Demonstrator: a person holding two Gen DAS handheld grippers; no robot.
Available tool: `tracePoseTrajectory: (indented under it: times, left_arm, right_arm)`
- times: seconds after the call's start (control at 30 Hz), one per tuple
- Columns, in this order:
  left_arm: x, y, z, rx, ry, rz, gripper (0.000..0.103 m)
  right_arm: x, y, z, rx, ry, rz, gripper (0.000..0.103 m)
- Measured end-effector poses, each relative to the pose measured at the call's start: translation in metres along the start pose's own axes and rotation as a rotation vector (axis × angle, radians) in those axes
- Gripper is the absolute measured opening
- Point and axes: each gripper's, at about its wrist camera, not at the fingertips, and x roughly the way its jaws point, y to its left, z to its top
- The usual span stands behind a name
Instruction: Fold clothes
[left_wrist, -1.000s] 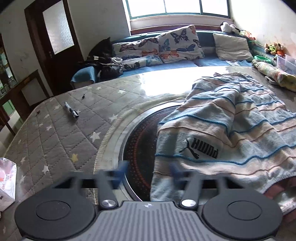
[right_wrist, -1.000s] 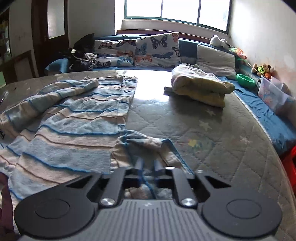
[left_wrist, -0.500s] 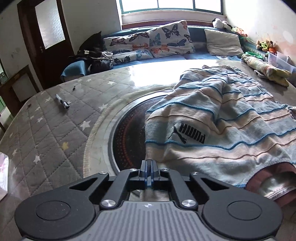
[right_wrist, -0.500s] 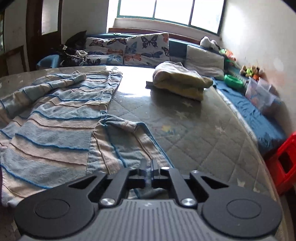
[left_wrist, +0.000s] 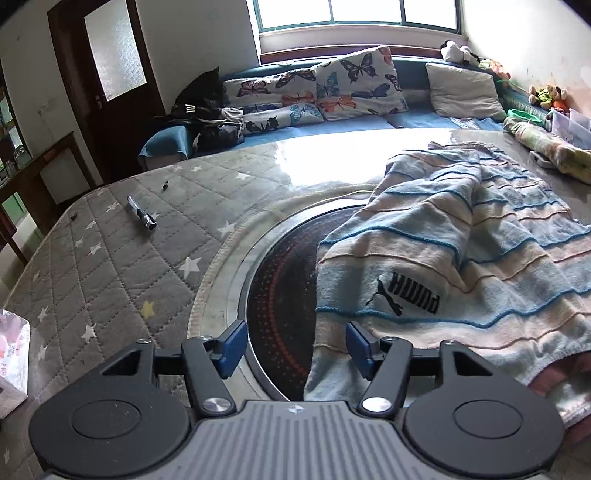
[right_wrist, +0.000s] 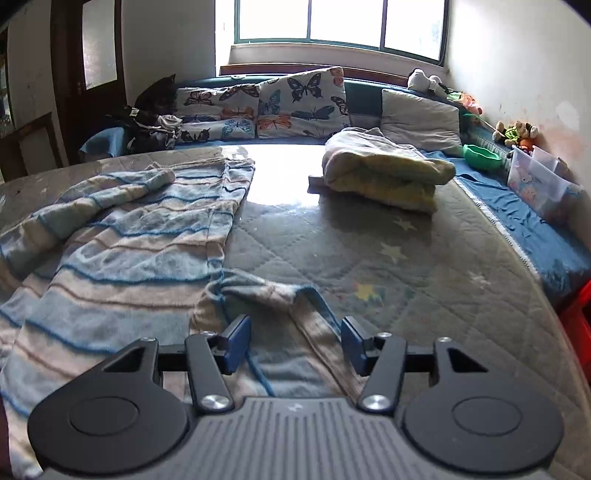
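2 grippers (left_wrist: 295, 349) (right_wrist: 295, 345), jaws apart, over striped garment (left_wrist: 461, 258)

On the quilted table cover (left_wrist: 110, 266), the striped garment (left_wrist: 461, 258) lies at about two o'clock from the left gripper (left_wrist: 295, 345), draped partly over the round inset plate (left_wrist: 280, 295) at twelve o'clock, with a small tool (left_wrist: 141, 215) at ten o'clock. From the right gripper (right_wrist: 293, 341), a sleeve (right_wrist: 273, 314) lies at twelve o'clock between its spread fingers, the garment's body at ten o'clock and a folded blanket (right_wrist: 384, 171) well apart at one o'clock. Behind the table, the butterfly cushions (right_wrist: 266, 103) rest on the bench (right_wrist: 364, 99).
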Motion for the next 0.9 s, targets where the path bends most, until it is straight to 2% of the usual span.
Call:
tracePoseTrajectory:
  times: [0.03, 0.07, 0.1, 0.13, 0.17, 0.2, 0.23, 0.27, 0.3, 0.5, 0.8, 0.9]
  left_arm:
    - [0.002, 0.001, 0.0, -0.004, 0.005, 0.0, 0.062]
    - [0.005, 0.002, 0.001, -0.012, 0.012, -0.002, 0.062]
    - [0.007, 0.003, 0.001, -0.018, 0.017, -0.007, 0.062]
    - [0.008, 0.003, 0.001, -0.021, 0.02, -0.016, 0.061]
    - [0.009, 0.003, 0.0, -0.022, 0.023, -0.028, 0.055]
    - [0.009, 0.003, 0.0, -0.022, 0.026, -0.042, 0.043]
    - [0.009, 0.002, 0.0, -0.02, 0.028, -0.059, 0.036]
    - [0.009, 0.0, -0.001, -0.018, 0.028, -0.072, 0.021]
    - [0.007, -0.002, -0.001, -0.015, 0.027, -0.081, 0.01]
    - [-0.011, -0.003, -0.014, -0.02, 0.014, -0.116, 0.002]
    - [-0.058, 0.0, -0.053, -0.011, 0.0, -0.178, 0.002]
    - [-0.058, 0.003, -0.044, -0.021, -0.014, -0.162, 0.003]
  right_arm:
    - [0.001, 0.0, 0.001, 0.007, 0.0, 0.008, 0.054]
    - [0.003, -0.001, 0.002, 0.019, 0.002, 0.021, 0.046]
    - [0.003, -0.001, 0.002, 0.026, 0.003, 0.032, 0.032]
    - [0.002, 0.0, 0.002, 0.021, 0.003, 0.037, 0.024]
    - [0.001, 0.001, 0.001, 0.016, 0.003, 0.042, 0.013]
    - [-0.001, 0.001, 0.0, 0.012, 0.003, 0.044, 0.006]
    - [-0.003, 0.002, -0.001, 0.008, 0.001, 0.039, 0.006]
    - [-0.006, 0.003, -0.003, 0.004, 0.0, 0.034, 0.004]
    - [-0.008, 0.003, -0.004, 0.0, -0.003, 0.029, 0.003]
    - [-0.039, -0.005, -0.021, -0.035, -0.028, -0.04, 0.003]
    - [-0.088, -0.019, -0.06, -0.05, 0.031, -0.161, 0.003]
    - [-0.101, -0.023, -0.064, -0.041, 0.038, -0.203, 0.007]
